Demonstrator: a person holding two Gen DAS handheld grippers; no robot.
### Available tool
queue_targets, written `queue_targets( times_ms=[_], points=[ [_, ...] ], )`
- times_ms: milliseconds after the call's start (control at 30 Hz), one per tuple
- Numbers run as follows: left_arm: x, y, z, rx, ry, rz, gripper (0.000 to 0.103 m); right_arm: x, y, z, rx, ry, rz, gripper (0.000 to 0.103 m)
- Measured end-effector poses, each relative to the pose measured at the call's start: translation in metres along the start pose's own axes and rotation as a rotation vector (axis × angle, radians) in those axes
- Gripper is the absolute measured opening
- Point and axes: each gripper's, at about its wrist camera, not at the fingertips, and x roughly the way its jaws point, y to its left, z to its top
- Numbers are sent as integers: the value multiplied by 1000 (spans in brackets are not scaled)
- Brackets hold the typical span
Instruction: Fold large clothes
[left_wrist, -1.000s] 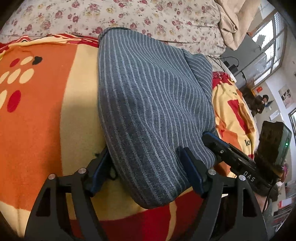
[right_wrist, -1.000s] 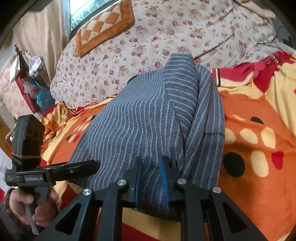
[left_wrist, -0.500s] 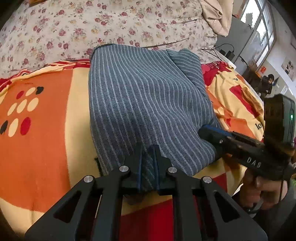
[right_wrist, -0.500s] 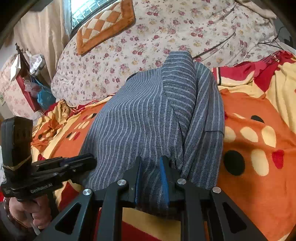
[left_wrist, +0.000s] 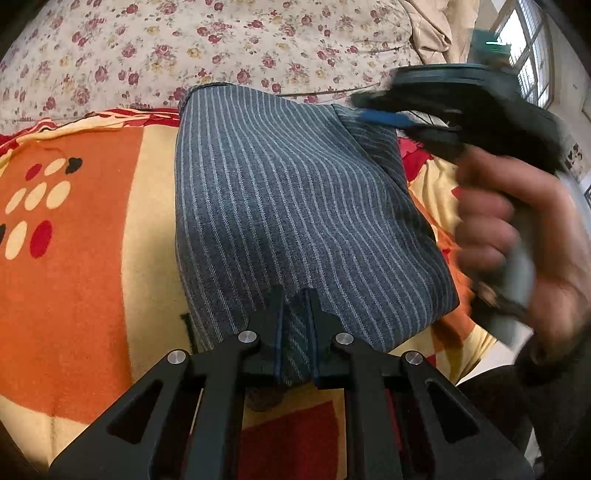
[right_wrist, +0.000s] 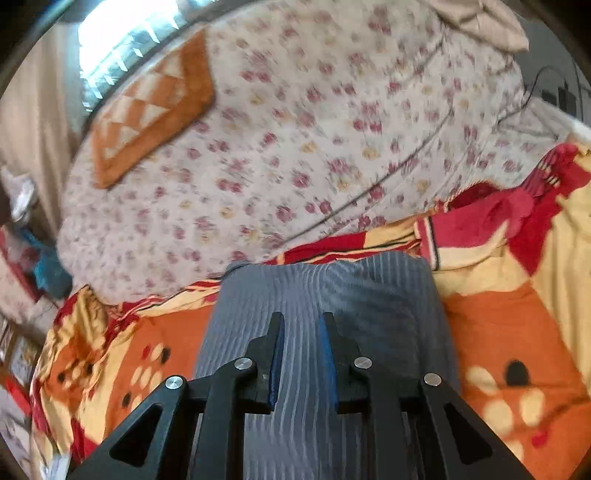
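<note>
Left gripper (left_wrist: 295, 306) pinching striped garment (left_wrist: 280, 192), angled downward

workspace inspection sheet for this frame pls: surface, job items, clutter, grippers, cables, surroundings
Surface: bed with an orange, red and cream blanket; floral quilt behind it.
Job's things: grey-blue striped garment, folded, lying on the blanket.
Clutter: orange checked cushion on the quilt; beige cloth at the far edge.
Grippers: left hand-held gripper shut on the garment's near edge. Right hand-held gripper blurred, jaws narrow, striped cloth seen between them; grip unclear.
Cables: dark cable at the far right of the bed.
Surroundings: bright window at right; room details blurred.
</note>
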Motion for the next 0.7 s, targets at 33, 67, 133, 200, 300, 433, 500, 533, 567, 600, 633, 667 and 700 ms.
queue_targets(
  times_ms=[33,67,133,200,300,433,500,533,567,600,633,667,700],
  points=[
    [0,0,0,-4,-2,-2,10,13,-7,1,1,26,-31,18],
    [-1,0,0,-6,-3,-5,10,27,-17,-1,5,53,-67,18],
    [-1,2,1,-18,-4,-28,10,47,-38,-9,-5,77,-69,18],
    [0,4,3,-45,2,-76,10,51,-57,-16,19,44,11,18],
    [3,6,6,-73,6,-108,10,55,-75,-16,90,51,93,17],
    [3,6,6,-76,0,-119,10,58,-72,-15,89,63,103,17],
    [2,6,7,-78,-8,-126,10,56,-74,-16,106,58,122,17],
    [1,7,8,-80,-8,-125,10,51,-74,-17,108,58,125,17],
    [-1,9,9,-83,-11,-120,10,43,-72,-18,100,53,121,17],
    [-5,9,10,-85,-19,-109,10,31,-72,-21,89,36,121,18],
    [-7,9,11,-80,-28,-88,10,18,-70,-25,71,10,123,18],
    [-12,7,13,-58,-45,-39,10,-2,-68,-31,35,-32,127,18],
    [-17,4,15,-25,-67,18,11,-17,-66,-35,-7,-59,124,20]
  ],
)
